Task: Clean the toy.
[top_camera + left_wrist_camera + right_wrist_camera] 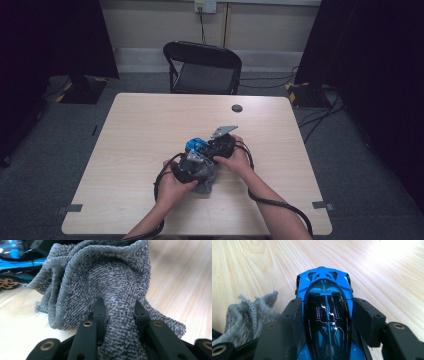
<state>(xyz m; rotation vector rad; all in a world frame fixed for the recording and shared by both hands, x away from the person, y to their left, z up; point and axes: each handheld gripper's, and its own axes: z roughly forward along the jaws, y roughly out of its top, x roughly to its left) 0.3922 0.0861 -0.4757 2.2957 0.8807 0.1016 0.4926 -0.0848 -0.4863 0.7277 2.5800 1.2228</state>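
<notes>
A blue and black toy car (pixel 325 312) sits between the jaws of my right gripper (pixel 325 315), whose pads press on its two sides. In the high view the toy car (pixel 196 145) lies near the table's middle with the right gripper (pixel 212 146) behind it. My left gripper (pixel 120 315) is shut on a bunched grey knitted cloth (pixel 100 282), a thick fold squeezed between its jaws. The grey cloth (pixel 205 184) hangs under the left gripper (pixel 196 167) in the high view, just in front of the car. The cloth (pixel 249 315) also lies left of the car.
The light wooden table (pixel 150 125) has a small dark round cap (pixel 237 108) near its far edge. A black folding chair (pixel 202 67) stands beyond the table. Cables trail from both grippers over the near edge.
</notes>
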